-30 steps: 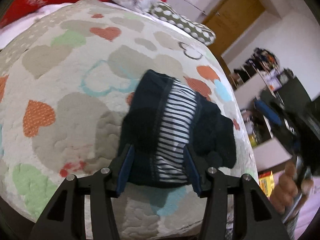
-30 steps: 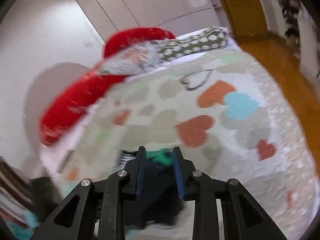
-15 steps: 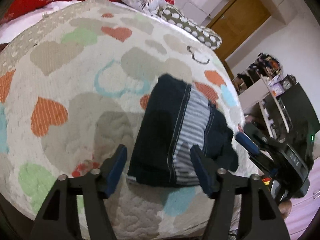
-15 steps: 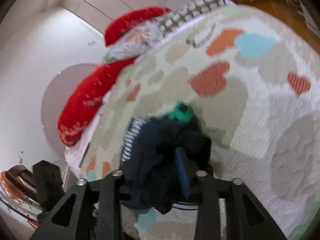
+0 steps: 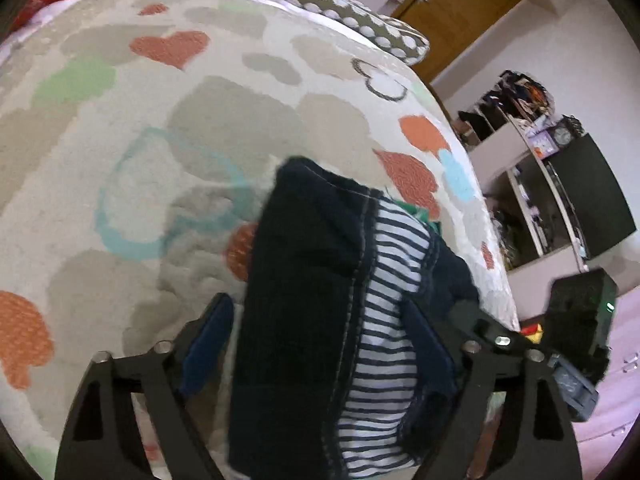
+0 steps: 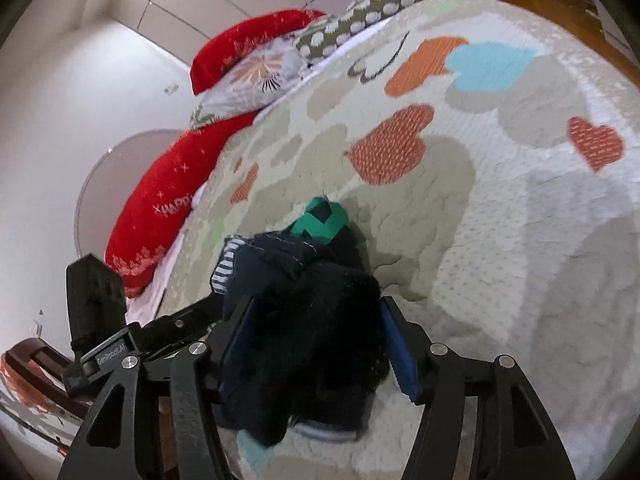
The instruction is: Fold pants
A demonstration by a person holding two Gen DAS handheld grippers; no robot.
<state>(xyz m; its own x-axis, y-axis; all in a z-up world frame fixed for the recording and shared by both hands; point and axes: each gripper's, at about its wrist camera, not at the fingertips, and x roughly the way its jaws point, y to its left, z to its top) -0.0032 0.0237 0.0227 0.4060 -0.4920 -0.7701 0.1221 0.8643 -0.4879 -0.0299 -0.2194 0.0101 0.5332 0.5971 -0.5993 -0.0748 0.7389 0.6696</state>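
On the near edge of a bed covered by a cream quilt printed with coloured hearts, we see the pants: a dark navy bundle, already folded small, with a blue-and-white striped lining showing and a green patch at its far end.

Our left gripper has its fingers spread wide, one on each side of the bundle's near end. Whether they touch the cloth we cannot tell, but they do not pinch it. Our right gripper is also wide open, its blue-padded fingers straddling a fuzzy dark lump of the same pants from the right side, holding nothing.

We judge the fold nearly finished but loose. The right-hand part looks bunched, not flat, so it could spring open once we draw away. The bundle also lies close to the bed's near edge, and a finger snagging the cloth as we pull back could drag it off.

Room to move is generous toward the far side and left, where the quilt lies bare up to the red cushion and spotted pillow. To the right, the bed ends beside shelving. Our two grippers sit close together, so they could knock each other.
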